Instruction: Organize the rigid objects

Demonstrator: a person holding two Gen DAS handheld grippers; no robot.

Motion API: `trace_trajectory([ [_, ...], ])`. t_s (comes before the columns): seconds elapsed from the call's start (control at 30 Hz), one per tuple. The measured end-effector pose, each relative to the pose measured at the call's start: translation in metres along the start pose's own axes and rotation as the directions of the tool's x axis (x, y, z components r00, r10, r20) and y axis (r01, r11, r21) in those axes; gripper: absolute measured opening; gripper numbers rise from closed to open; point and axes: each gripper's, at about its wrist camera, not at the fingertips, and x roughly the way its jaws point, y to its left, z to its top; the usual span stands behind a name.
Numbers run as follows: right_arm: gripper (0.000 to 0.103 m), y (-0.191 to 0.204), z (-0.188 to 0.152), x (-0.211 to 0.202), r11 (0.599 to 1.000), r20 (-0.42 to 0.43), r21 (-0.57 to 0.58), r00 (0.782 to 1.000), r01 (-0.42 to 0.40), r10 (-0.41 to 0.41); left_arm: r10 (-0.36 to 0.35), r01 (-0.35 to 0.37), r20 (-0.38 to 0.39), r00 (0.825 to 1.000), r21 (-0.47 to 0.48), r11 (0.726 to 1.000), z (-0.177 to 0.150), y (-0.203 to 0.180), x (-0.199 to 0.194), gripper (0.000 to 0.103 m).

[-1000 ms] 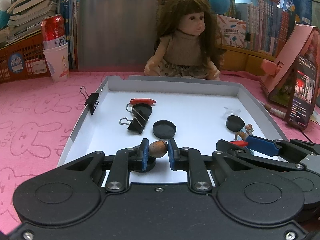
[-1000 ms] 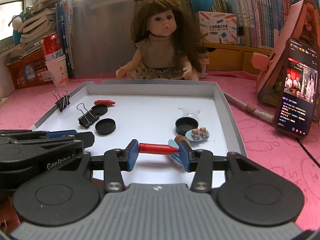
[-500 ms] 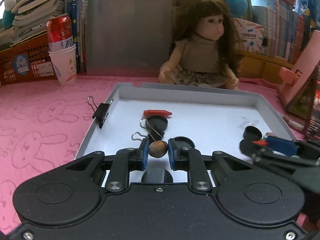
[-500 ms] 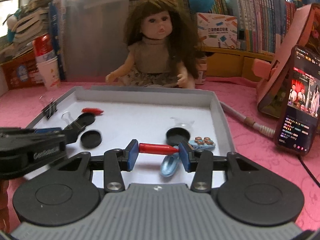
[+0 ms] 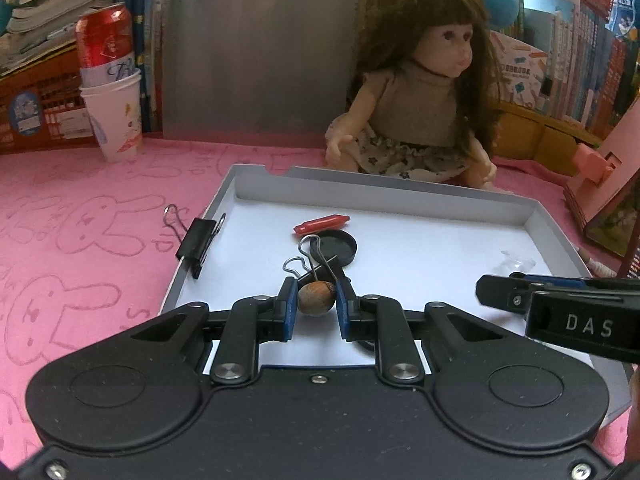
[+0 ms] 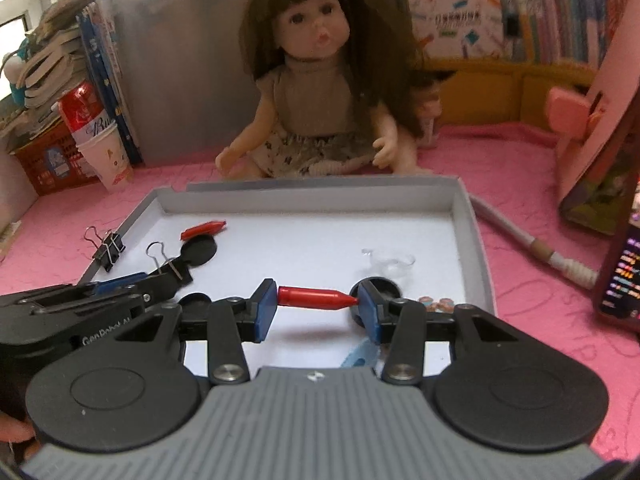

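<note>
My left gripper point(image 5: 316, 306) is shut on a small brown nut point(image 5: 316, 303), held above the near left part of the white tray point(image 5: 400, 184). My right gripper point(image 6: 317, 300) is shut on a red crayon point(image 6: 316, 298), gripped end to end over the tray's point(image 6: 320, 186) middle front. The right gripper's fingers point(image 5: 504, 292) show at the right in the left wrist view. A second red crayon point(image 5: 322, 223) point(image 6: 204, 229) lies in the tray beside a black lid point(image 5: 336, 246). One binder clip point(image 5: 316, 268) lies in the tray. Another clip point(image 5: 196, 242) sits on the left rim.
A doll point(image 5: 420, 100) sits just behind the tray. In the tray's right part lie a clear little cup point(image 6: 390, 264), a black lid point(image 6: 376, 290) and a small plate of toy food point(image 6: 434, 303). A cup holding a red can point(image 5: 114, 120) stands back left, a phone point(image 6: 624, 272) at right.
Both grippers have moved forward over the tray toward the doll, each keeping its hold. The binder clip and lids now lie closer under the left fingers.
</note>
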Motion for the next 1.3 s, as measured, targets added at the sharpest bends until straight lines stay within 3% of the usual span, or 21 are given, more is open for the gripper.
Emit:
trace_trajectory([
  [0.17,0.051,-0.001,0.007,0.006,1.000,-0.056,0.027,0.998,-0.009,0.011,-0.039,0.038,-0.045,0.998,-0.028,0.999,0.005,0.005,0.006,0.019],
  [0.4,0.052,-0.004,0.005,0.010,0.999,-0.075,0.042,0.997,0.007,-0.004,-0.062,0.062,-0.051,0.997,-0.009,0.998,0.003,0.004,0.002,0.019],
  [0.47,0.057,-0.005,0.005,0.010,0.999,-0.075,0.050,0.997,0.007,-0.003,-0.061,0.061,-0.052,0.997,-0.013,0.998,0.003,0.004,0.002,0.021],
  [0.6,0.069,-0.007,0.005,0.007,0.997,-0.062,0.073,0.998,-0.008,0.012,-0.061,0.061,-0.050,0.997,-0.013,0.998,0.003,0.003,0.000,0.042],
  [0.9,0.084,-0.011,0.003,-0.009,0.994,-0.002,0.106,1.000,-0.010,0.011,-0.051,0.051,-0.034,0.998,0.019,0.999,0.000,-0.002,-0.013,0.058],
  [1.3,0.089,0.001,-0.005,-0.034,0.999,0.079,0.018,0.996,0.039,-0.040,-0.016,0.014,0.020,1.000,0.070,0.997,-0.004,-0.008,-0.041,0.076],
])
